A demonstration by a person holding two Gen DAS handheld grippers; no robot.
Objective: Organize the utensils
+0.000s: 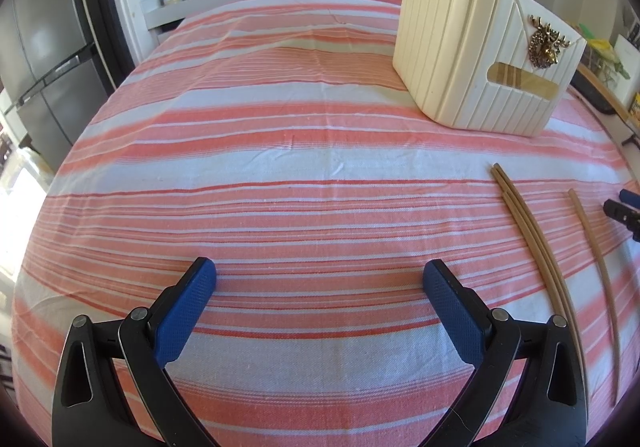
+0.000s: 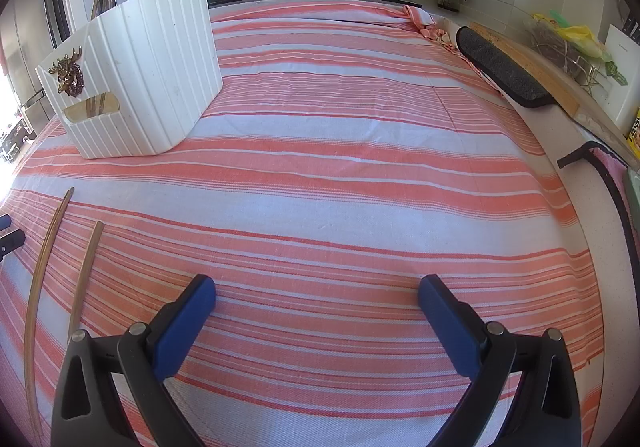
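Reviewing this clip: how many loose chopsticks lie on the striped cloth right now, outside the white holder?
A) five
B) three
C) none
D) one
B: the left wrist view shows a touching pair of chopsticks and a single chopstick apart to their right, all flat on the striped cloth in front of the white holder, with both claws open and empty.

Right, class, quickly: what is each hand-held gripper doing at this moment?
Left hand-held gripper: open, holding nothing.
Right hand-held gripper: open, holding nothing.
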